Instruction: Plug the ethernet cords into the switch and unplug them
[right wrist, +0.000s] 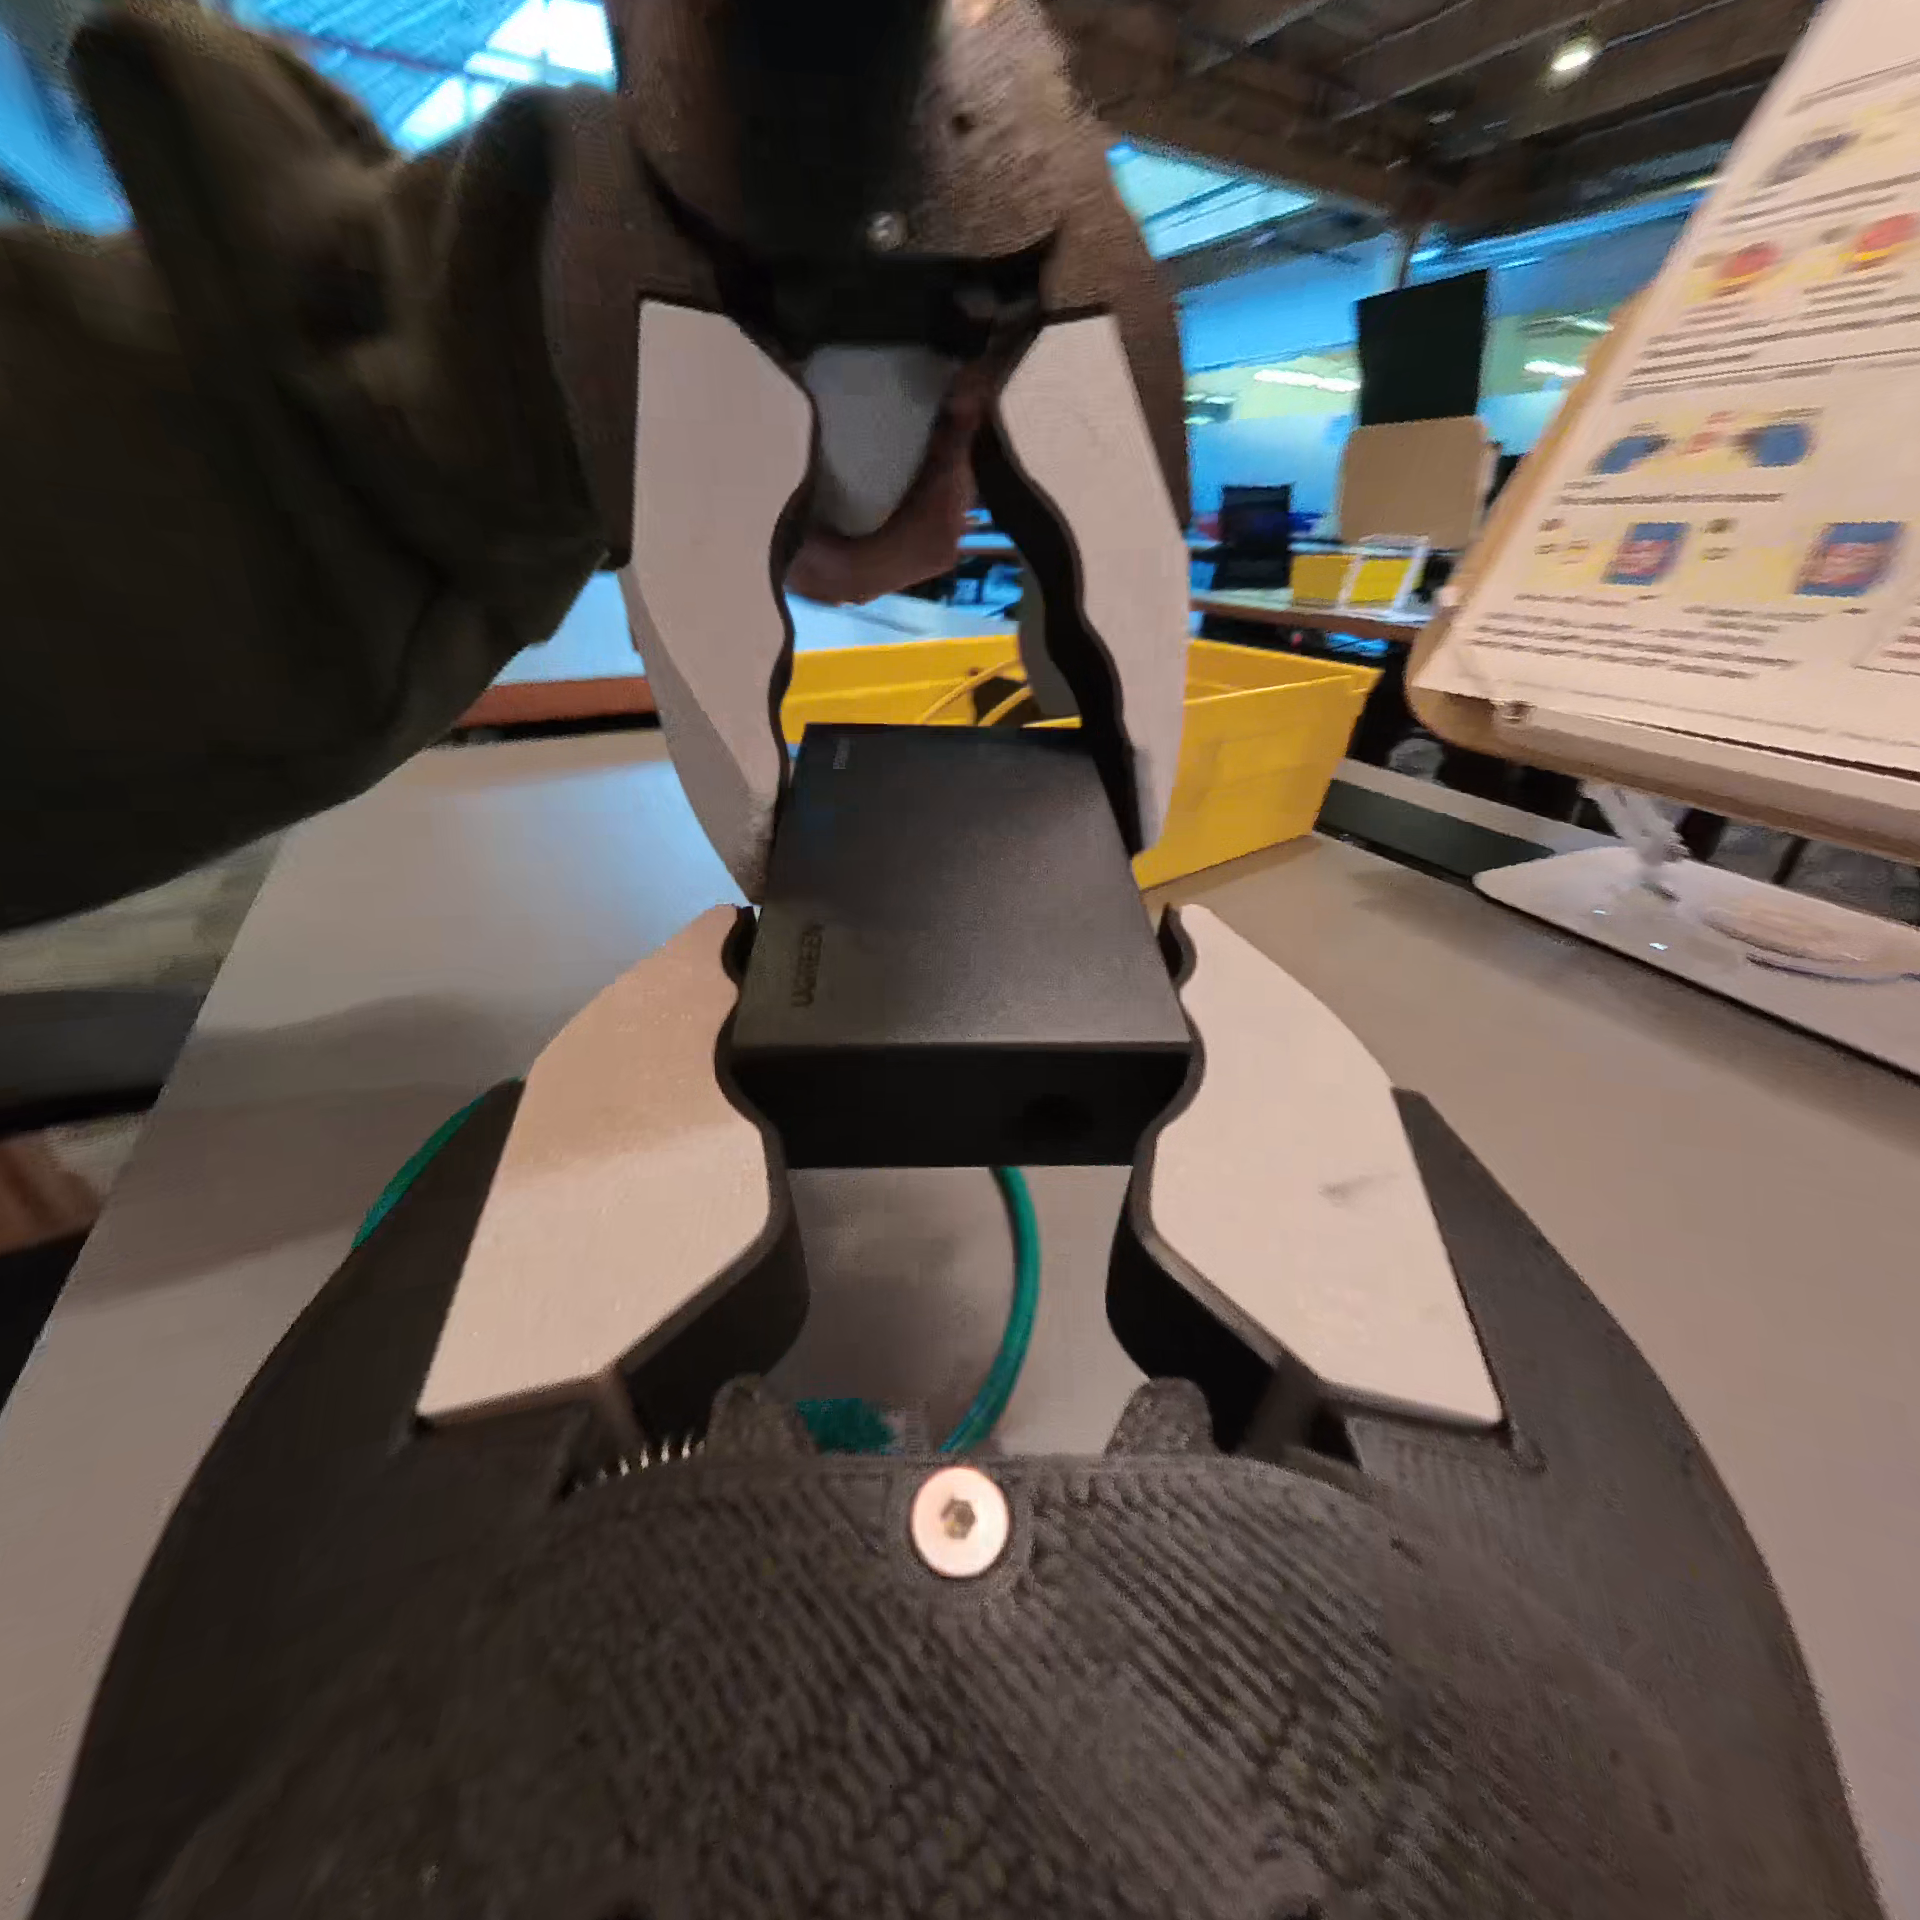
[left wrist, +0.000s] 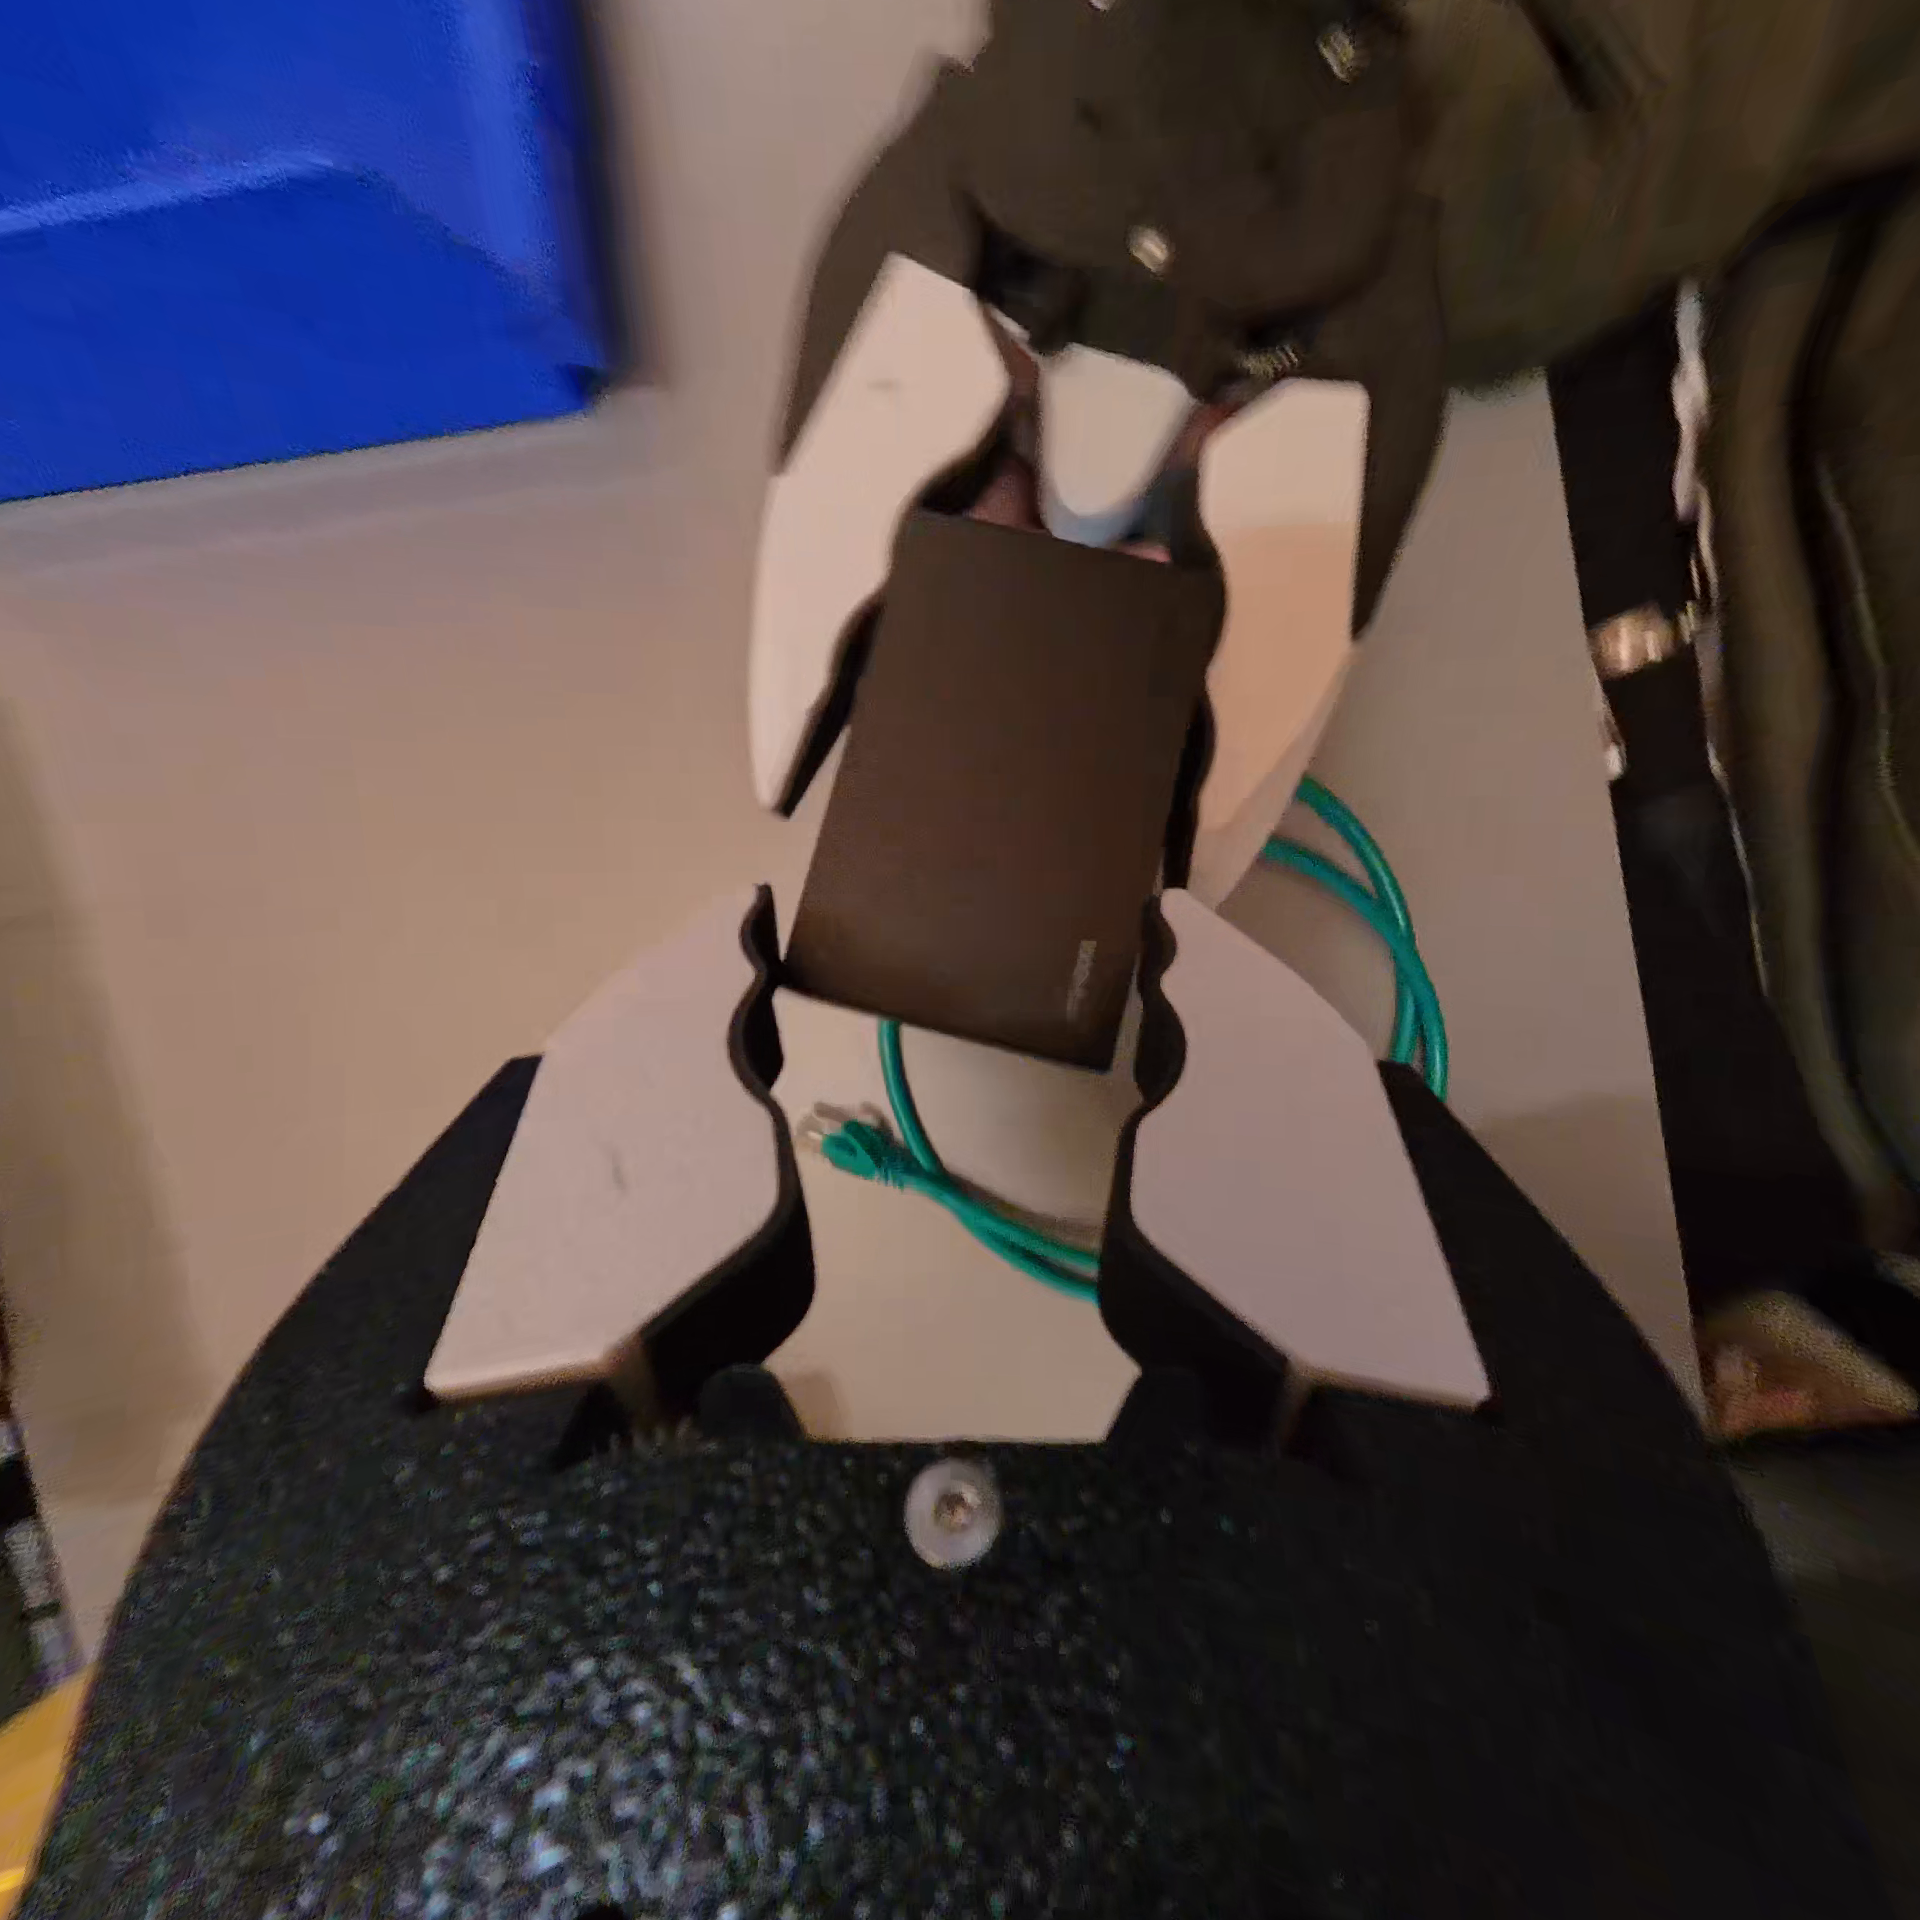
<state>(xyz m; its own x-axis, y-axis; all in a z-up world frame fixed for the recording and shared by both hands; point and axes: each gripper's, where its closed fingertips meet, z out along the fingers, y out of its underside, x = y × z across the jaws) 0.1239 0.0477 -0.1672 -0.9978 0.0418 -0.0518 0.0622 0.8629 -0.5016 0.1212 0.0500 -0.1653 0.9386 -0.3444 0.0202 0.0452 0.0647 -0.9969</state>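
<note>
A black rectangular switch (left wrist: pixel 987 748) is held between both grippers, a little above the grey table (left wrist: pixel 312 831). My left gripper (left wrist: pixel 961 930) is shut on its near end in the left wrist view. My right gripper's white fingers (left wrist: pixel 831 582) clamp the far end. In the right wrist view my right gripper (right wrist: pixel 956 925) is shut on the switch (right wrist: pixel 935 862), and the left gripper's fingers (right wrist: pixel 707 582) close on the other end. A green ethernet cord (left wrist: pixel 883 1153) lies loose on the table under the switch, its plug free; it also shows in the right wrist view (right wrist: pixel 1023 1278).
A blue bin (left wrist: pixel 260 229) stands at the table's far left. A yellow bin (right wrist: pixel 1247 748) sits beyond the table edge. A printed sheet on a stand (right wrist: pixel 1714 416) is at the right. A person's dark sleeve (right wrist: pixel 260 468) fills the left. My two grippers' fingertips are within a few centimetres of each other.
</note>
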